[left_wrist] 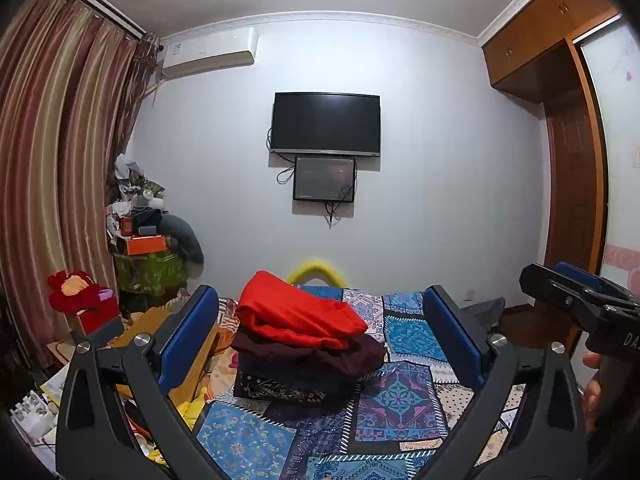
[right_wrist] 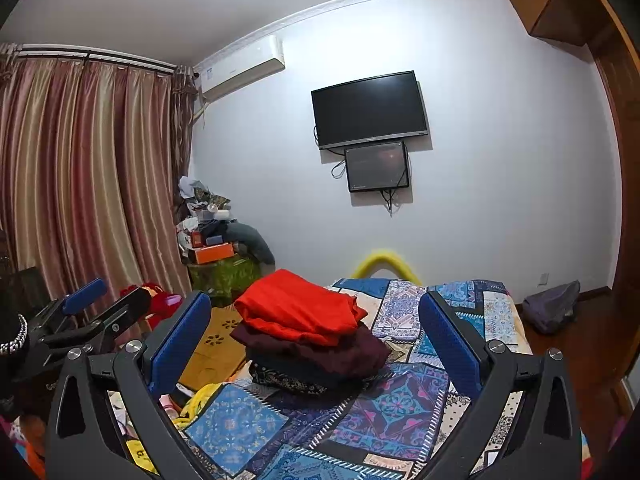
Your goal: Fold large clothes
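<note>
Scanning largest first, room: white wall with a dark television (left_wrist: 326, 123), striped curtains (left_wrist: 60, 152), wooden wardrobe (left_wrist: 548, 28).
Bed: patchwork bedspread (left_wrist: 404, 396) in blues and purples, soft and uneven under any load.
Stack of folded clothes (left_wrist: 304, 340): sits toward the bed's far left edge, well apart from both claws.
Red garment (right_wrist: 298, 308): top of the stack, over a maroon piece (right_wrist: 340, 354) and dark patterned ones.
Handling: light, limp cloth, probably a little slippery; it would sag when lifted, so pinching a folded edge or corner seems safest.
Left claw (left_wrist: 320, 340): spread wide, holding nothing.
Right claw (right_wrist: 316, 340): likewise wide apart and empty.
</note>
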`<action>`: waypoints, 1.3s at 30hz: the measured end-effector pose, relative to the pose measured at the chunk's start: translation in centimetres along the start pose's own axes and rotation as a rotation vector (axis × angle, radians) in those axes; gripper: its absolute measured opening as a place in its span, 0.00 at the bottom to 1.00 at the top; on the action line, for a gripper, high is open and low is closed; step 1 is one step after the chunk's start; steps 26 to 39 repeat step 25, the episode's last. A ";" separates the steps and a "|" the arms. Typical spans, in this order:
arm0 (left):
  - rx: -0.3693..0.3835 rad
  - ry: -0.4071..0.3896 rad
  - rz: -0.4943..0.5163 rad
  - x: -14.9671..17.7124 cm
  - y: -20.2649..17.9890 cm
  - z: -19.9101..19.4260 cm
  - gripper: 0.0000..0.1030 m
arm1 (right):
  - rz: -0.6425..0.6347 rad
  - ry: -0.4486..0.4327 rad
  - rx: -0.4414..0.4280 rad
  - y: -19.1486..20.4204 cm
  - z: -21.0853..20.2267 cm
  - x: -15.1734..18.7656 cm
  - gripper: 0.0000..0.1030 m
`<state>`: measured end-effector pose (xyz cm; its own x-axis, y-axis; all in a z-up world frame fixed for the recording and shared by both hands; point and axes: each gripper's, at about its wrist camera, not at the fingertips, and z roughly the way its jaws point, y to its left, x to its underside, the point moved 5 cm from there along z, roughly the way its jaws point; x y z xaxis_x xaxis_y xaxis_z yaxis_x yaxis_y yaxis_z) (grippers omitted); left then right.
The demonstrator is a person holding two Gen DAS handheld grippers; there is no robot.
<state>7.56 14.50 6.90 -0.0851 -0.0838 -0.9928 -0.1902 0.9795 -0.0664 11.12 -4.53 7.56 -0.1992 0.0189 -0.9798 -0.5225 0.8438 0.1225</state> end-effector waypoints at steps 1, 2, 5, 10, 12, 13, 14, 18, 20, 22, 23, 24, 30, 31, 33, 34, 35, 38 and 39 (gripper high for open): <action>0.003 0.001 0.000 0.0 0.0 0.0 0.99 | 0.002 0.000 0.000 0.0 0.0 -0.1 1.00; 0.004 0.002 0.000 0.1 -0.1 0.0 0.99 | 0.002 0.000 0.001 0.0 0.0 0.0 1.00; 0.019 0.015 -0.004 0.2 -0.1 0.1 0.99 | 0.005 0.000 0.001 -0.1 0.0 0.0 1.00; 0.021 0.022 -0.005 0.2 -0.1 0.3 0.99 | 0.005 -0.001 0.006 -0.1 0.0 0.0 1.00; 0.022 0.023 -0.003 0.4 -0.1 0.3 0.99 | 0.006 0.000 0.007 -0.1 0.1 0.0 1.00; 0.023 0.024 -0.003 0.4 -0.2 0.4 0.99 | 0.006 0.000 0.009 0.0 0.2 0.0 1.00; 0.024 0.026 -0.002 0.4 -0.2 0.4 0.99 | 0.007 0.000 0.009 -0.1 0.2 0.1 1.00; 0.029 0.030 -0.007 0.6 -0.4 0.5 0.99 | 0.006 0.002 0.015 -0.1 0.3 0.1 1.00; 0.038 0.031 -0.013 0.6 -0.4 0.6 0.99 | 0.005 0.002 0.017 0.0 0.3 0.1 1.00; 0.048 0.037 -0.018 0.7 -0.3 0.7 0.99 | 0.007 0.003 0.017 0.0 0.3 0.1 1.00; 0.047 0.039 -0.018 0.7 -0.3 0.8 0.99 | 0.007 0.004 0.016 0.0 0.4 0.1 1.00; 0.046 0.041 -0.018 0.8 -0.3 0.9 0.99 | 0.008 0.004 0.016 0.0 0.4 0.2 1.00; 0.044 0.044 -0.017 0.9 -0.3 0.9 0.99 | 0.008 0.005 0.016 0.0 0.4 0.1 1.00; 0.044 0.044 -0.017 0.9 -0.3 0.9 0.99 | 0.008 0.005 0.016 0.0 0.4 0.1 1.00; 0.044 0.044 -0.017 0.9 -0.3 0.9 0.99 | 0.008 0.005 0.016 0.0 0.4 0.1 1.00; 0.044 0.044 -0.017 0.9 -0.3 0.9 0.99 | 0.008 0.005 0.016 0.0 0.4 0.1 1.00; 0.044 0.044 -0.017 0.9 -0.3 0.9 0.99 | 0.008 0.005 0.016 0.0 0.4 0.1 1.00; 0.044 0.044 -0.017 0.9 -0.3 0.9 0.99 | 0.008 0.005 0.016 0.0 0.4 0.1 1.00; 0.044 0.044 -0.017 0.9 -0.3 0.9 0.99 | 0.008 0.005 0.016 0.0 0.4 0.1 1.00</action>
